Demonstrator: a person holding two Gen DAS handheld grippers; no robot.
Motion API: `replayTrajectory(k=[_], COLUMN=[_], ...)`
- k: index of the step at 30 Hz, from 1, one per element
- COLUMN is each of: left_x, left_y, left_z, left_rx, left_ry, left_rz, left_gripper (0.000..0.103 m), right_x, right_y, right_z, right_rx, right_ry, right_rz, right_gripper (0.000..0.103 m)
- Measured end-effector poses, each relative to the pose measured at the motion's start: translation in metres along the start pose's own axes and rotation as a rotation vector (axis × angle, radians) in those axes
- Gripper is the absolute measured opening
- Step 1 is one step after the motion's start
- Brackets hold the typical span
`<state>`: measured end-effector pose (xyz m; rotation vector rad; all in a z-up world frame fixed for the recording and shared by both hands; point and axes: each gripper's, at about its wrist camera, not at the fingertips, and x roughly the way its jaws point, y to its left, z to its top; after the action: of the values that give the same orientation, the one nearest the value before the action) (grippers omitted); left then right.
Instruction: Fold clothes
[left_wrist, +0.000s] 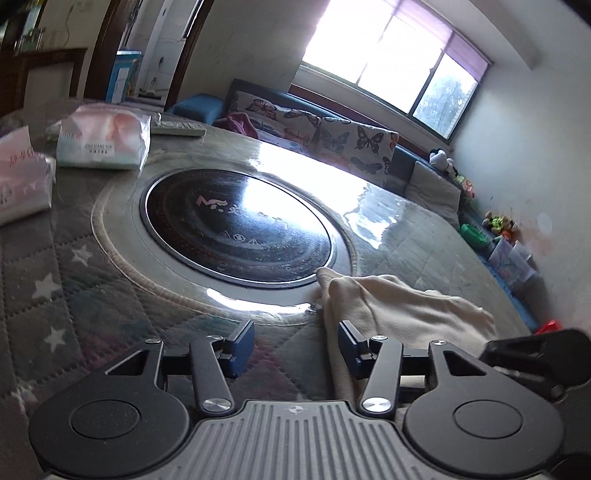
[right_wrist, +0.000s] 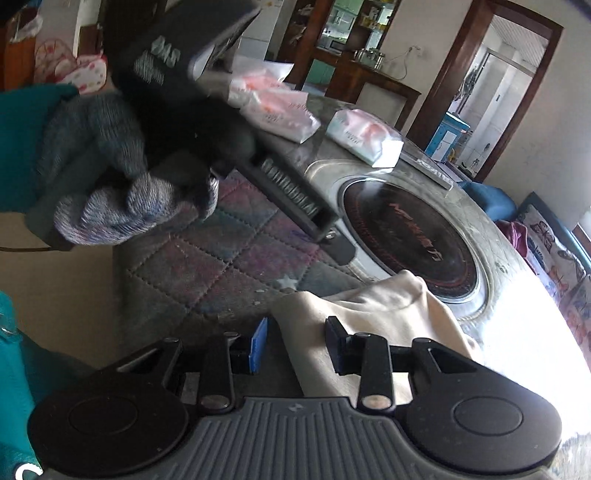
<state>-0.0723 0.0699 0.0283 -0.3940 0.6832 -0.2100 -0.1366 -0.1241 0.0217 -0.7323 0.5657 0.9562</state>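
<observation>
Both the left gripper (left_wrist: 295, 349) and right gripper (right_wrist: 295, 345) stand wide, holding nothing, above the cream garment (left_wrist: 399, 310) bunched at five o'clock of the black hotplate (left_wrist: 240, 225), while only the right-wrist view shows the gloved hand (right_wrist: 110, 177) at ten o'clock.

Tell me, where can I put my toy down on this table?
Free: the grey star-quilted table cover between the black round glass hotplate and the near edge, left of the cream cloth. Crowded: the far corner, where pink-and-white tissue packs and a grey remote control sit, and around the cloth, where both open grippers work.
</observation>
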Motion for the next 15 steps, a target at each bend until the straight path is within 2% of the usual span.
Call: replayTrajectory(k=[2, 4, 6, 9, 11, 15], left_x=[0.001, 0.002, 0.003, 0.005, 0.008, 0.015], left_y=[0.001, 0.002, 0.004, 0.006, 0.007, 0.007], left_z=[0.000, 0.000, 0.000, 0.001, 0.002, 0.004], left_rx=[-0.035, -0.069, -0.111, -0.178, -0.221, -0.315], left_ry=[0.011, 0.019, 0.026, 0.036, 0.046, 0.065], left_rz=[-0.026, -0.046, -0.065, -0.092, -0.107, -0.148], left_gripper=[0.055, 0.057, 0.059, 0.062, 0.066, 0.066], right_x=[0.007, 0.007, 0.005, -0.006, -0.012, -0.024], right_y=[0.005, 0.004, 0.001, -0.014, -0.022, -0.035], right_z=[0.000, 0.000, 0.000, 0.001, 0.001, -0.001], right_rx=[-0.014, 0.004, 0.029, 0.129, 0.181, 0.253], right_ry=[0.011, 0.013, 0.005, -0.025, -0.046, -0.087], right_rz=[-0.011, -0.016, -0.020, 0.007, 0.018, 0.027], right_gripper=[0.033, 0.027, 0.016, 0.010, 0.010, 0.009])
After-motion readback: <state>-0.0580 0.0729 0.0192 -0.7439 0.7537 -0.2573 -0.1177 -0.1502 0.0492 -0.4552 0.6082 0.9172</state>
